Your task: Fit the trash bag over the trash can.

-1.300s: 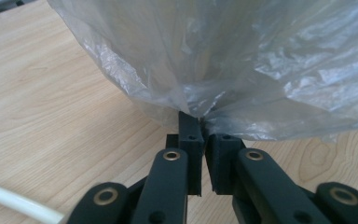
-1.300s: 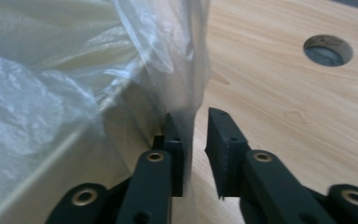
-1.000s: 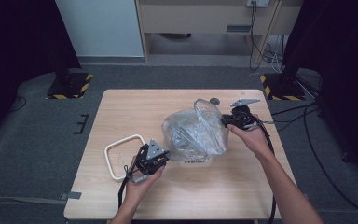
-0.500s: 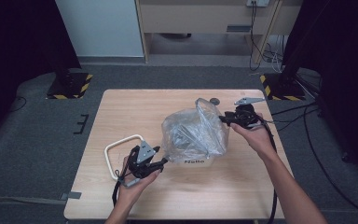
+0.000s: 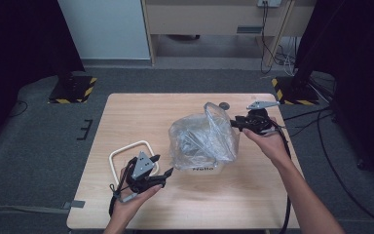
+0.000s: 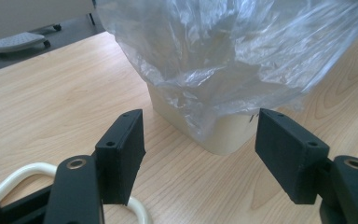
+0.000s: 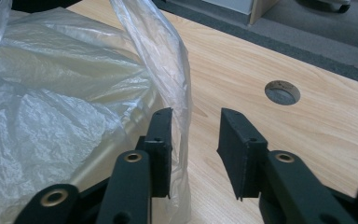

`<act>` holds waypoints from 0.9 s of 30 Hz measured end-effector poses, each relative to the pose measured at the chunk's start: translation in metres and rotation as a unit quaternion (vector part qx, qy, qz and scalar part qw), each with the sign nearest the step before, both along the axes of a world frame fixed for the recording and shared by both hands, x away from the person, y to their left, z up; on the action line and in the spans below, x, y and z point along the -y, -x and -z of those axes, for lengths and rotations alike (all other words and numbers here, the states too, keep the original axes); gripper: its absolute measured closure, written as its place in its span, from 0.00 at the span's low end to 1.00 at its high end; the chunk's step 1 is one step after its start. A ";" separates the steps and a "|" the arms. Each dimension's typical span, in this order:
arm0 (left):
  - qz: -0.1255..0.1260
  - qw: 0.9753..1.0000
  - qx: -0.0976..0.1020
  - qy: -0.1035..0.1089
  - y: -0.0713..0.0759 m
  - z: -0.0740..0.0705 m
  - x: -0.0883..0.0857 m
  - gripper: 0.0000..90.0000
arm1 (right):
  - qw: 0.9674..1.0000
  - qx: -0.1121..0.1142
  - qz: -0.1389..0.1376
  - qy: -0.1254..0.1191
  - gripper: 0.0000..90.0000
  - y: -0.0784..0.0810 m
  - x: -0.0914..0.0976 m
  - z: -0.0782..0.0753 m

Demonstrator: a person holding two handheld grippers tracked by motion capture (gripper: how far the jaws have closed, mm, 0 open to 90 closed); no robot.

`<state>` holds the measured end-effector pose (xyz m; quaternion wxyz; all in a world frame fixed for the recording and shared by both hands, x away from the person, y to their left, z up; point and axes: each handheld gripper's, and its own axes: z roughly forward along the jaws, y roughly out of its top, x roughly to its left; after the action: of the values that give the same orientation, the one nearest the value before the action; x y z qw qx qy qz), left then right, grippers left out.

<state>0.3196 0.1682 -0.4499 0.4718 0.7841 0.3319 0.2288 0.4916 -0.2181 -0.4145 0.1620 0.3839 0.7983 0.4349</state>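
Observation:
A clear plastic bag is draped over a cream container at the table's middle. My left gripper sits to the container's near left, apart from it. Its jaws have just been opening and stand open with nothing between them, facing the bag and container. My right gripper is at the bag's raised far-right edge. Its jaws have just closed a little but a gap shows in the right gripper view. The bag's film hangs between them against one jaw, unpinched.
A white rounded frame lies flat on the wooden table just behind my left hand, and its curve shows under the left jaw. A round cable hole sits at the far side, beyond the right gripper.
My left gripper has let go of the bag's near-left side, opened wide and drawn back left toward the near edge. The right gripper has stayed at the bag's edge.

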 end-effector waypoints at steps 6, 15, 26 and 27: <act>0.003 1.000 0.006 -0.005 0.003 -0.008 -0.003 0.34 | 1.000 -0.001 -0.004 0.000 0.73 -0.001 -0.003 -0.001; -0.001 1.000 0.011 -0.020 -0.021 -0.018 0.005 0.33 | 1.000 -0.008 -0.005 0.025 0.67 -0.007 -0.010 0.004; -0.003 1.000 0.013 -0.017 -0.050 -0.031 0.014 0.32 | 0.999 -0.014 -0.022 0.033 0.98 -0.010 -0.020 0.004; -0.008 1.000 0.006 -0.018 -0.050 -0.032 0.015 0.32 | 0.999 -0.013 -0.025 0.034 0.99 -0.010 -0.020 0.003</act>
<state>0.3697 0.1530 -0.4181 0.4576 0.7884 0.3316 0.2431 0.5011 -0.1978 -0.4178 0.1534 0.3640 0.8240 0.4063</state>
